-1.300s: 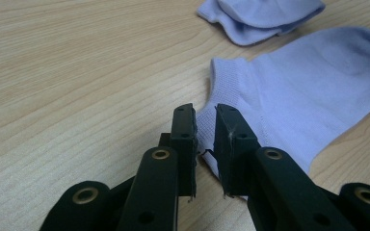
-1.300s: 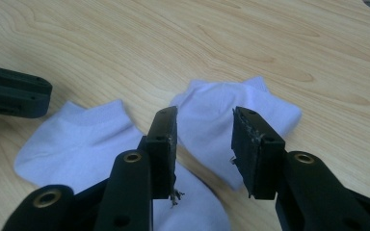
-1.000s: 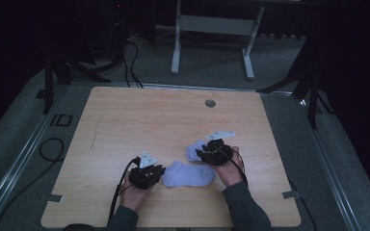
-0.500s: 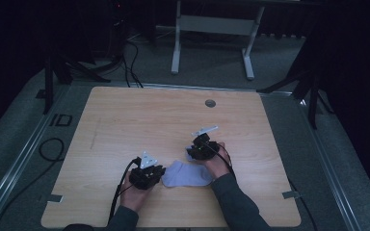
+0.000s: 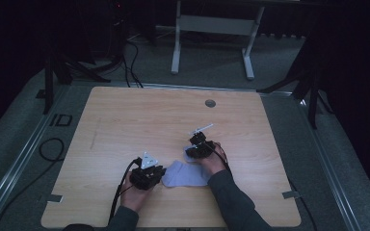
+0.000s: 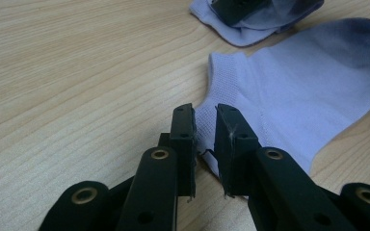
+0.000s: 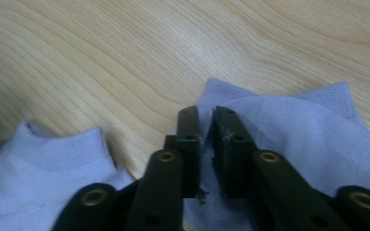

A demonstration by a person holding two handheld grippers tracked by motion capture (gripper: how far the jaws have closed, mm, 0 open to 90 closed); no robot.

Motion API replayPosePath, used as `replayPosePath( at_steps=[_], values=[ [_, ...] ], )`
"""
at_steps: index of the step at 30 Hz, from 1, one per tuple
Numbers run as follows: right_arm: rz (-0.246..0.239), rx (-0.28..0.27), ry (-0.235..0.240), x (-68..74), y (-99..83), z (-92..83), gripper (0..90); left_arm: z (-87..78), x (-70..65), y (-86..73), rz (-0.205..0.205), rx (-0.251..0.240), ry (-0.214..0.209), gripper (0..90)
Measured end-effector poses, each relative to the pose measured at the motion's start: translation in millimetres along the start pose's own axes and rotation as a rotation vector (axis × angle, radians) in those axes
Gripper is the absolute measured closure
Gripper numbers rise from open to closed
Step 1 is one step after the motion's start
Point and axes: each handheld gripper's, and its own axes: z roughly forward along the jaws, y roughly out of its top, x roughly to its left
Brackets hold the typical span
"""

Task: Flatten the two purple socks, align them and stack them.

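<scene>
Wooden table: two lilac socks; left tongs pinch one sock, right tongs just closing on other sock.

Right gripper slides in toward the left one, dragging its pale sock along, fingers just closing on the cuff

Table: we see a pale wooden table with a round grommet.
Floor: we see grey carpet, black cables.
Beyond: a white metal frame stands in dim light.
</scene>
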Motion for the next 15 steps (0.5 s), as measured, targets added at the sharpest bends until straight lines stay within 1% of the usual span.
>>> replayPosePath(
  at_steps=[4,10,15],
  values=[
    [0.006,-0.002,-0.003,0.7,0.0,0.4,88.0,0.3,-0.4,0.0,0.001,0.001,0.000,78.0],
    [0.007,-0.013,-0.009,3.8,0.8,0.2,88.9,0.2,-0.2,0.1,0.001,0.001,0.001,78.0],
    [0.003,-0.058,-0.007,8.0,3.2,-11.1,89.0,-0.1,-0.4,0.2,0.003,0.001,0.001,78.0]
  ],
)
